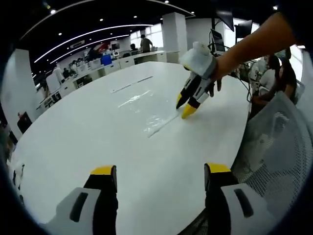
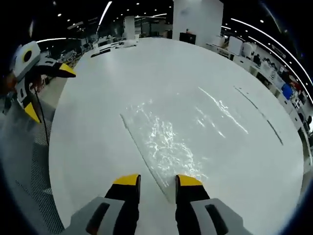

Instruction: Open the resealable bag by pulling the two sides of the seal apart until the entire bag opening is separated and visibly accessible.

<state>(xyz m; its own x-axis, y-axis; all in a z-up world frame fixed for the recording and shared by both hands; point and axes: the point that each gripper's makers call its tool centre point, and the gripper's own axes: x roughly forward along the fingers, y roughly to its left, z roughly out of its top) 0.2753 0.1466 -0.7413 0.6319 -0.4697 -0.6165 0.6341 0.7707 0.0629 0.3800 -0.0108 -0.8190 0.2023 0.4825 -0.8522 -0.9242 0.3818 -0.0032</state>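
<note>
clear plastic bag [image 2: 168,142], one, flat on table [image 2: 98,142]; both grippers' jaws apart, holding nothing.

a large round white table [image 1: 73,127] is taking up the near scene, its glossy top catching ceiling light. a white mesh-backed office chair [image 1: 279,142] is standing just beside its right edge. seated people [image 1: 274,73] are gathering near the far right. at the far side, long white desks [image 1: 93,68] are running in rows beside a broad white square pillar [image 1: 173,32], where a person [image 1: 145,43] is standing.
</note>
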